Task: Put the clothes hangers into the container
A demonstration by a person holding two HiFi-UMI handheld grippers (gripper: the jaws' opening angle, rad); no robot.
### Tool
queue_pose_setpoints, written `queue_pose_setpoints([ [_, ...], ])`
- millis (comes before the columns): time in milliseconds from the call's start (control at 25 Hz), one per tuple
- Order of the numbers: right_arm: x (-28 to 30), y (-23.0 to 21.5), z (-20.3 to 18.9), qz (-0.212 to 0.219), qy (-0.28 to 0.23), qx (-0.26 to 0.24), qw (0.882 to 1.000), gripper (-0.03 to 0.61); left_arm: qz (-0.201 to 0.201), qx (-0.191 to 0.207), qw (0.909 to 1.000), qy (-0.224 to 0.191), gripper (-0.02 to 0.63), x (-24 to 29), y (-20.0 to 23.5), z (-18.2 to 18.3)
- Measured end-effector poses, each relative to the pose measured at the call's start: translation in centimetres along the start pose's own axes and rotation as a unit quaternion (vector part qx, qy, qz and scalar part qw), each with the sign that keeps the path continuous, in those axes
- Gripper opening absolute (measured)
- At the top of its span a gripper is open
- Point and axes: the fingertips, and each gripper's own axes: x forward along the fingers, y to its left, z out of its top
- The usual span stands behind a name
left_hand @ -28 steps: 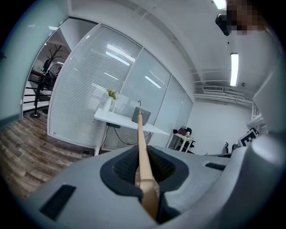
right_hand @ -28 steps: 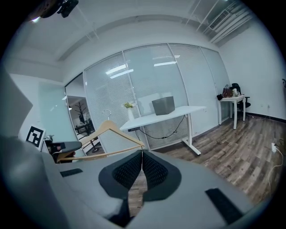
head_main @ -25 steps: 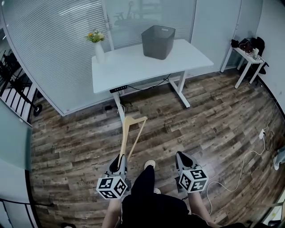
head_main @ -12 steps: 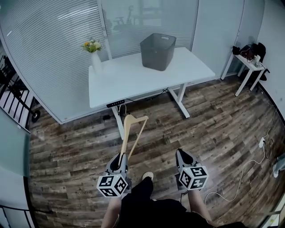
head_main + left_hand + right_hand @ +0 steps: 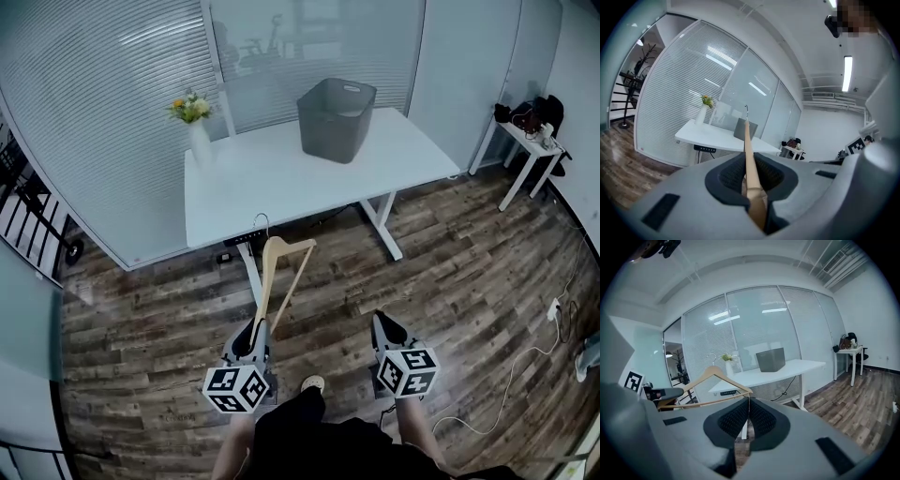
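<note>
Left gripper clamps a wooden hanger; right gripper is closed, empty. Ahead of both, a white desk carries the grey container; plank floor lies beneath.

From here the hanger reads as pale, smooth wood with a satin finish, and its hook as thin bright metal. I see the container as matt grey plastic. The desk has a smooth, matt white top. The floor is wood-look plank, grainy and streaked. The right gripper looks like matt grey plastic, with dark ribbed pads.
</note>
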Motion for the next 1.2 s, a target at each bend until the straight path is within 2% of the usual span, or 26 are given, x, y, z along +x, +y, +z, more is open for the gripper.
queue_pose_setpoints([
  [560, 6.3, -1.1, 2.8, -0.012, -0.012, 0.001, 1.000, 0.029, -0.021, 0.000, 0.9994, -0.029, 0.057, 6.9, 2.4, 4.8],
  [960, 10.7, -1.6, 4.3, -0.017, -0.021, -0.003, 1.000, 0.029, -0.024, 0.013, 0.9989, -0.039, 0.057, 10.8, 4.7, 6.5],
  [1200, 11.6, -1.3, 4.5, -0.014, -0.021, -0.010, 1.000, 0.028, -0.020, 0.015, 0.9987, -0.044, 0.057, 11.5, 5.9, 7.2],
])
